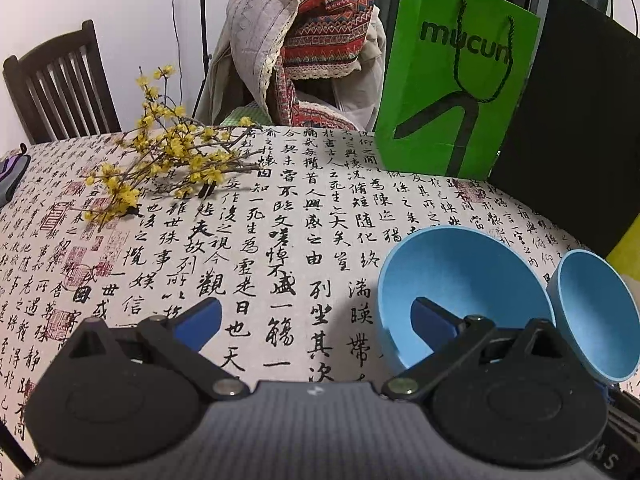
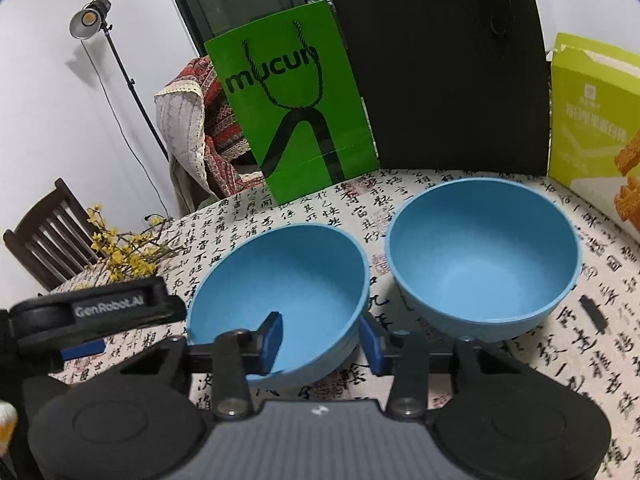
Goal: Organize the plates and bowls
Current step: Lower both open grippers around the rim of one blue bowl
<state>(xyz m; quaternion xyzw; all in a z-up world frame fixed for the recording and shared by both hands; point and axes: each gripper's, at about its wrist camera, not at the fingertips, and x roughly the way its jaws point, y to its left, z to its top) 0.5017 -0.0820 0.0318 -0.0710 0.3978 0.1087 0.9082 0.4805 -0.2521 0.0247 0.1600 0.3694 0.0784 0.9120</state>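
Straddling blue bowl [image 2: 280,280] rim, right gripper [image 2: 320,340] part-closed

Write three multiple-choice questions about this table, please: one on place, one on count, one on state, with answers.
1. Where does the green bag stand? A. behind the bowls B. inside a bowl C. hanging on the wall
2. How many blue bowls are on the table? A. one B. two C. four
3. How does the right gripper meet the nearer bowl? A. both fingers inside B. straddling its rim C. far from it

1 A: it stands upright beyond both bowls. 2 B: two sit side by side. 3 B: one finger inside, one outside.
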